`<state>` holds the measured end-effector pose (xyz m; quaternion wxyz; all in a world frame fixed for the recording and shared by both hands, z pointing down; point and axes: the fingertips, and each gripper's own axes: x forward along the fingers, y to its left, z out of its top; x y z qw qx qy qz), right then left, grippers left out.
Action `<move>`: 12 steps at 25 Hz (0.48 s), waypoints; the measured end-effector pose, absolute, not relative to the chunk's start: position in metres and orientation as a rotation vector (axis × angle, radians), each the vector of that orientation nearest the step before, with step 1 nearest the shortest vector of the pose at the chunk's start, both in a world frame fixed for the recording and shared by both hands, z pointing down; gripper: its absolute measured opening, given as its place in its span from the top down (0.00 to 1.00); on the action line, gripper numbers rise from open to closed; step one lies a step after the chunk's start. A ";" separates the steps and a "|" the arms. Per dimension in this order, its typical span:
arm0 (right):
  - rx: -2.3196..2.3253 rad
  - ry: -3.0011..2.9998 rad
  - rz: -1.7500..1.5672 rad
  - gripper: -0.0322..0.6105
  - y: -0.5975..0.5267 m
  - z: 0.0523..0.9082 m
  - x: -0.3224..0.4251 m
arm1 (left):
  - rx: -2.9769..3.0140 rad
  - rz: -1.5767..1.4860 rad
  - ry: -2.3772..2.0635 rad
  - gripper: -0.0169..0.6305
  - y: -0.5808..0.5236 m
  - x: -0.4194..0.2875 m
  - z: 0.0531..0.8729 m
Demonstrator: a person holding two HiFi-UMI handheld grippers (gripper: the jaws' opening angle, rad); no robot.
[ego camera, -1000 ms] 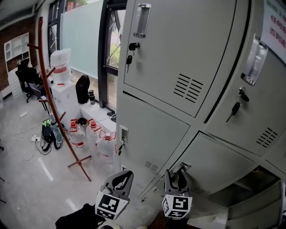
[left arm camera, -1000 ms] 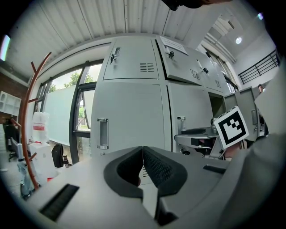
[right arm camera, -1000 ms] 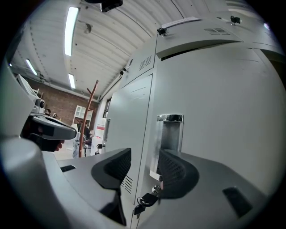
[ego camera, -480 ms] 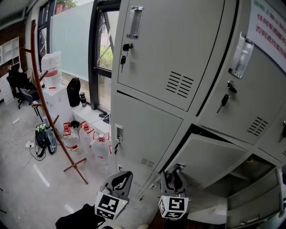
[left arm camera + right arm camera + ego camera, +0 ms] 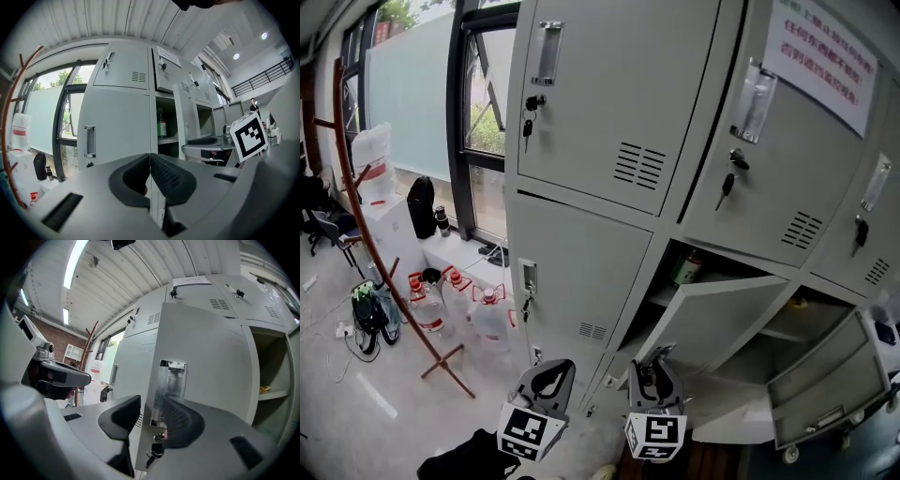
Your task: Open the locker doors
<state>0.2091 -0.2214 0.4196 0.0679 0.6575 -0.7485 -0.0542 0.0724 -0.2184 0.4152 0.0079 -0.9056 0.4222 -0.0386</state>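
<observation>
Locker door [image 5: 722, 314] swung wider; two stand open. Right claw [image 5: 152, 409], just closing, straddles it, seemingly unclamped; left claw [image 5: 150, 165] closed.

The left hand-held gripper [image 5: 150, 158] points level, its jaws together and empty. The right hand-held gripper [image 5: 153, 405] also points level; its jaws, just closing, stand apart astride the locker door [image 5: 206, 348] edge.

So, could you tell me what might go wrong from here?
The right tool, whose jaws have just been closing, straddles the edge of the half-open grey metal locker door without clamping it yet, so it may slip off during the pull. The small dark key hanging from the lock just below could snag the tool.
</observation>
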 end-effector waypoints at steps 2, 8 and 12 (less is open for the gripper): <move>2.007 -2.230 -0.165 0.70 -0.213 0.420 0.211 | -2.843 -0.117 1.285 0.94 -0.213 0.074 0.415; 2.084 -2.161 -0.160 0.73 -0.189 0.420 0.218 | -2.879 -0.111 1.177 0.94 -0.196 0.082 0.414; 2.114 -2.128 -0.149 0.72 -0.173 0.421 0.221 | -2.900 -0.102 1.111 0.94 -0.185 0.088 0.413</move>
